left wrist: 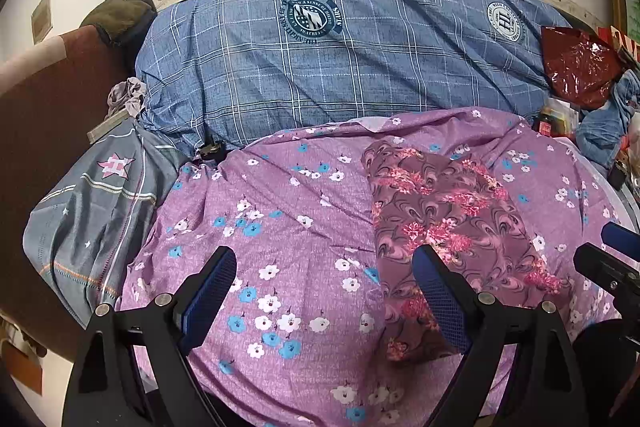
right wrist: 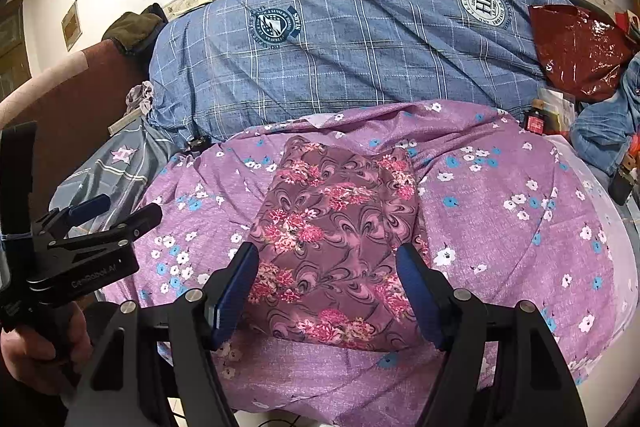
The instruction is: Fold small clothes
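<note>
A small mauve garment with pink flowers [right wrist: 340, 239] lies folded in a flat rectangle on the purple floral bedspread [right wrist: 500, 247]. It also shows in the left wrist view [left wrist: 452, 227], right of centre. My right gripper [right wrist: 328, 287] is open and empty, its blue-padded fingers spread just above the garment's near part. My left gripper [left wrist: 324, 291] is open and empty over the bedspread, to the left of the garment; its right finger [left wrist: 436, 291] overlaps the garment's near left edge. The left gripper also appears in the right wrist view [right wrist: 116, 213].
A blue checked duvet [left wrist: 340, 59] is bunched along the wall behind. A grey star-print pillow [left wrist: 96, 211] lies at left. A red plastic bag [left wrist: 580, 63] and denim clothes [left wrist: 608, 123] with small clutter sit at right. The bed's near edge drops off below.
</note>
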`<action>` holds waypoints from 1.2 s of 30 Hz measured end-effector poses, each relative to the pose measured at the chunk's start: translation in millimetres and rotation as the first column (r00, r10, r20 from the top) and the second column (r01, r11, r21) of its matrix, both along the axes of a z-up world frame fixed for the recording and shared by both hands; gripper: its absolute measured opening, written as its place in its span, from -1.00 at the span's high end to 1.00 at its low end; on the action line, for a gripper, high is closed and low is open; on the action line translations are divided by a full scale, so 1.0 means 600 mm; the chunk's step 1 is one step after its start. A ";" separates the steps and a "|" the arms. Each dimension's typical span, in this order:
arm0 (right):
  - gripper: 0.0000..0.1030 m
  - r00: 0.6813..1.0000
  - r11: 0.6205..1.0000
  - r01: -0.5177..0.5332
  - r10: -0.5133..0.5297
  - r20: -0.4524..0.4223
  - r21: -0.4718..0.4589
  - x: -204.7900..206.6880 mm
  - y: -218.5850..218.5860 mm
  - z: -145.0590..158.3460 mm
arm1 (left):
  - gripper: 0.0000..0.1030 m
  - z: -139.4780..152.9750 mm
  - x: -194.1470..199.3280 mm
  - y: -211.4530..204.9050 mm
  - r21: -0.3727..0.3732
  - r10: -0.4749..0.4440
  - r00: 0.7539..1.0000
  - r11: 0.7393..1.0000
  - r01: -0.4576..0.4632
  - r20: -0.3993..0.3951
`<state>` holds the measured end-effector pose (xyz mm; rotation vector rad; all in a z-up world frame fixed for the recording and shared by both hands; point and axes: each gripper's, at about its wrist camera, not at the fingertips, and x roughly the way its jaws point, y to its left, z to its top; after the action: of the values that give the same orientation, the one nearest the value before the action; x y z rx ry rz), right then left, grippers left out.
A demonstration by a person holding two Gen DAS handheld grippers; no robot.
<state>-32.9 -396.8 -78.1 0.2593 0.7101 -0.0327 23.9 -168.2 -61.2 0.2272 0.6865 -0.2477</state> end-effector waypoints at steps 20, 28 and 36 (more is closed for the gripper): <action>-0.42 1.000 0.999 -0.007 0.007 0.015 -0.033 0.005 0.018 0.014 | -0.76 0.002 -0.003 0.021 -0.031 0.011 1.000 0.999 -0.010 0.018; -0.42 1.000 1.000 0.003 -0.003 0.008 -0.025 0.004 0.014 0.010 | -0.76 0.001 -0.007 0.027 -0.036 0.010 1.000 0.999 -0.009 0.017; -0.42 1.000 0.999 0.007 -0.006 0.019 -0.036 0.002 0.015 0.010 | -0.76 0.000 -0.015 0.024 -0.033 0.000 1.000 0.999 0.001 0.031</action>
<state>-31.8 -388.0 -72.3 0.2273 0.6898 -0.0495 14.6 -153.8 -61.0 0.1993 0.6515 -0.2552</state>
